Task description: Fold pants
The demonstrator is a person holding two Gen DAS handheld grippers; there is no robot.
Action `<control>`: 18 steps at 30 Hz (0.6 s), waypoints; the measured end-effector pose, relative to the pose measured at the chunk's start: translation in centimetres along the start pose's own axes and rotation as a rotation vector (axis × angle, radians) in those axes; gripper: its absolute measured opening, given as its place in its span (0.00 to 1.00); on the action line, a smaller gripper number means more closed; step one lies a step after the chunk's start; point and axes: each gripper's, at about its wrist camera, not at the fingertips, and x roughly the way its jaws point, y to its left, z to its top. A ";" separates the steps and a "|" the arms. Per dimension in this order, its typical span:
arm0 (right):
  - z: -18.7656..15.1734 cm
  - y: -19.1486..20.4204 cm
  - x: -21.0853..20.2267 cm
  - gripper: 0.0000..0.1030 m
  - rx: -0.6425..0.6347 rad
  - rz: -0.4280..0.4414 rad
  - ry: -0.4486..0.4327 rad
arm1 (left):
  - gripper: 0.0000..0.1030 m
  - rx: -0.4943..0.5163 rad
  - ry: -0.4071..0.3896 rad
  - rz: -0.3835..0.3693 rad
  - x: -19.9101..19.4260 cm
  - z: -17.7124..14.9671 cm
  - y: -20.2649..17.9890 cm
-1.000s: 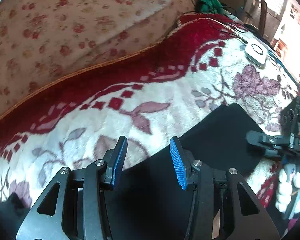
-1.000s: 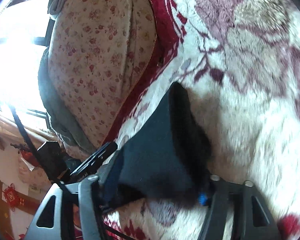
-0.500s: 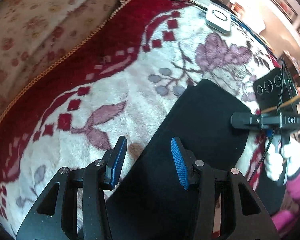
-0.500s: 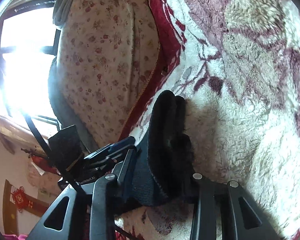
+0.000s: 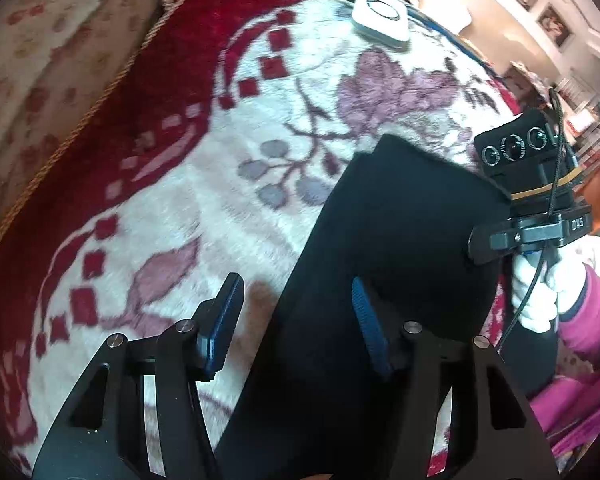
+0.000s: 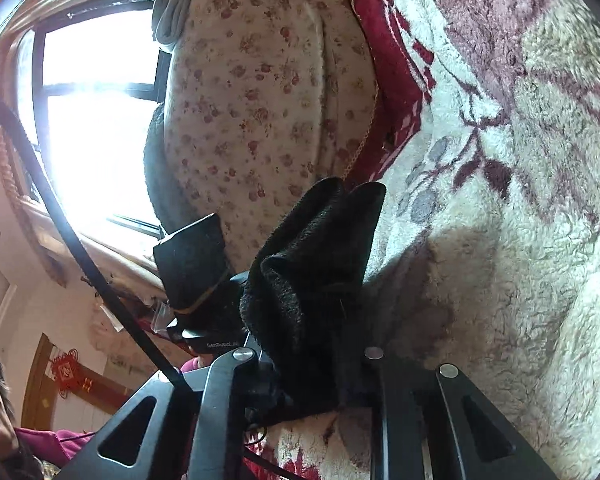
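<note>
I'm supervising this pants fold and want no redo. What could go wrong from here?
Only the right tool grips the black pants, bunched at one edge; the thick fabric could slip out or fold unevenly. The left tool is open, holding nothing, so the rest may drag across the fluffy blanket. The white device lies ahead.

Floral blanket (image 5: 220,184); white device (image 5: 380,19)
</note>
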 end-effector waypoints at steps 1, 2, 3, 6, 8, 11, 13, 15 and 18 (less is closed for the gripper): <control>0.0 0.0 -0.1 0.18 0.000 0.004 -0.001 | 0.55 0.010 -0.003 -0.021 0.0 0.3 0.0; 0.0 0.0 -0.1 0.18 0.000 0.011 -0.003 | 0.55 0.021 -0.005 -0.041 0.0 0.6 0.0; 0.1 0.0 -0.2 0.18 0.002 0.024 -0.004 | 0.55 0.032 -0.003 -0.057 0.1 0.9 -0.1; 0.0 -0.2 -0.2 0.18 0.004 0.041 0.006 | 0.55 0.062 0.019 -0.090 0.7 1.2 -0.1; 0.0 -0.3 -0.2 0.18 0.008 0.037 0.014 | 0.55 0.087 0.057 -0.088 1.5 1.1 -0.2; 0.1 -0.8 0.2 0.18 0.034 0.005 0.025 | 0.55 0.112 0.100 -0.079 1.9 0.9 -0.3; 0.2 -0.9 0.1 0.19 0.046 0.007 0.024 | 0.55 0.126 0.108 -0.098 1.5 0.8 -0.3; 0.1 -1.3 -0.1 0.21 0.076 -0.007 0.013 | 0.63 0.129 0.139 -0.138 1.5 0.6 -0.3; 0.1 -1.9 -0.3 0.35 0.111 -0.041 0.004 | 0.70 0.125 0.163 -0.138 2.3 0.4 -0.1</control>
